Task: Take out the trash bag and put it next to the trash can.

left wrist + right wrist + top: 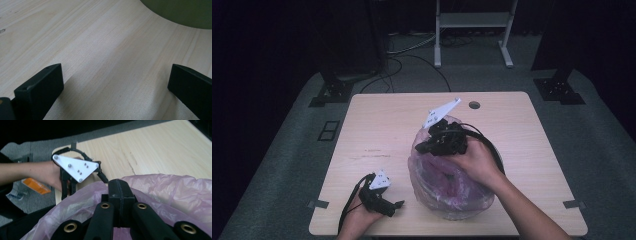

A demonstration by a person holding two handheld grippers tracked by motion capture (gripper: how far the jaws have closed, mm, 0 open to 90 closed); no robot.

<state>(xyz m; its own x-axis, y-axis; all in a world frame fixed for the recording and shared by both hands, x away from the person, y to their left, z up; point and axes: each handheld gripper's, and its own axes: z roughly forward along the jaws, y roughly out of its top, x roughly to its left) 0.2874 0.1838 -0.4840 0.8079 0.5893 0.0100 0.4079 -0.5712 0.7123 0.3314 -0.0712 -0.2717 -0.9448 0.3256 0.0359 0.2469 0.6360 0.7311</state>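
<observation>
A crumpled pink plastic bag [452, 187] stands on the front middle of the wooden table [377, 125]. My right gripper [421, 147] is at the bag's upper left rim, a hand around its body. In the right gripper view its jaws [121, 186] are pressed together, and the pink film [175, 192] rises to their tips on both sides. My left gripper [396, 205] rests on the table at the front left, apart from the bag. Its jaws [115, 82] stand wide apart over bare wood with nothing between them. The right gripper view also shows that left gripper [75, 170].
A round hole [474, 105] sits near the table's far edge. Cables [412, 55] and a metal stand [472, 30] are on the floor beyond. A dark rounded shape [180, 12] lies ahead of the left jaws. Something orange [35, 185] lies on the floor.
</observation>
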